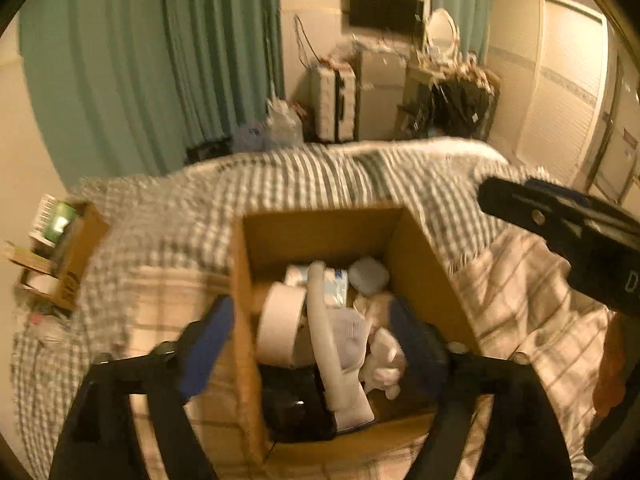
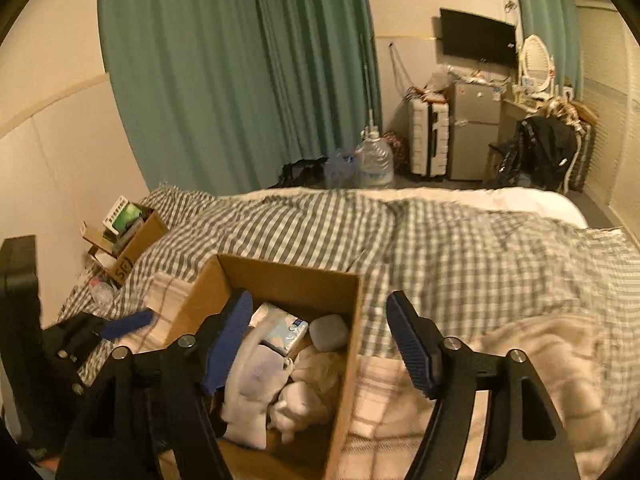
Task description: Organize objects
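On the checked bedspread (image 2: 460,248) an open cardboard box (image 1: 320,236) is set, and the objects to be organized are seen gathered inside it: a roll of white tape (image 1: 280,326), a white sock (image 1: 332,344), a blue-and-white packet (image 2: 286,330), a small grey case (image 2: 329,332), pale crumpled cloth (image 2: 308,384) and something black (image 1: 296,408) at the near end. Above the box the left gripper (image 1: 312,344) is held with its jaws spread wide, nothing caught between them, one finger outside the box's left wall and the other over the contents. Over the box's right wall the right gripper (image 2: 320,344) is likewise held wide and empty. The step in hand is judged to be choosing a piece from the box, or a pause after one was dropped in; which cannot be told. A smaller box of books (image 2: 132,236) is seen near the wall. Should a piece be taken next, a descent onto a single item would be called for, as the things lie tangled and touching.
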Tool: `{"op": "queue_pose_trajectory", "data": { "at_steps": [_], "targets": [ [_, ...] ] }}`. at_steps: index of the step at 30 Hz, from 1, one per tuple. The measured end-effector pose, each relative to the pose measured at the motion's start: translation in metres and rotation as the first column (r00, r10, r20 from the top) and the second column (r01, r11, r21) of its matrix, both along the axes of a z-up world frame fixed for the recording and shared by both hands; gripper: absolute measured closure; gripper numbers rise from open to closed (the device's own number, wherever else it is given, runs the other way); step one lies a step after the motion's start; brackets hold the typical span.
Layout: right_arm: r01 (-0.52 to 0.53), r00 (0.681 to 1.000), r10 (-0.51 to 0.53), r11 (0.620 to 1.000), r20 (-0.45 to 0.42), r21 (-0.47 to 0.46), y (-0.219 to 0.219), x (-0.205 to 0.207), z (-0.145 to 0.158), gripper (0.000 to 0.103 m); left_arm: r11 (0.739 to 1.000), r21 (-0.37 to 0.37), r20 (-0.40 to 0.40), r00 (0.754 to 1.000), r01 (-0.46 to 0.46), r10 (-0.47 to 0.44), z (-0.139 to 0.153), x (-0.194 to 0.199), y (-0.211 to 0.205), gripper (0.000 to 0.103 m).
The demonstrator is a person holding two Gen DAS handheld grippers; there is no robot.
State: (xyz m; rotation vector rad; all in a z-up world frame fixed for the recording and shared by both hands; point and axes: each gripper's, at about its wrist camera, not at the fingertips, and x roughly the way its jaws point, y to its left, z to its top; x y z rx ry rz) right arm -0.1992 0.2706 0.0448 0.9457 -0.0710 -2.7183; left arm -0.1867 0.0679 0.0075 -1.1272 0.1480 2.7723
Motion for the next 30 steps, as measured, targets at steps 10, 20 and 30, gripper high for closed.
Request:
{"op": "queue_pose_trajectory", "data": {
  "at_steps": [10,20,30],
  "targets": [
    [0.102,0.983,-0.092,0.993,-0.158,0.057,0.020,0.099,0.102,0.001,0.998,-0.008,-0.176,0.983,-0.060,0.058,0.089,0.077,-0.018,0.000],
    [0.112,0.978,-0.095,0.990,-0.183,0.082,0.027,0.177,0.099,0.000,0.993,0.020,-0.267,0.957,-0.114,0.115,0.097,0.149,-0.036,0.000],
    [0.176,0.974,-0.166,0.983,-0.156,0.052,0.022,0.185,0.004,0.000,0.992,0.054,-0.233,0.964,-0.117,0.126,0.034,0.164,-0.037,0.000]
  ]
}}
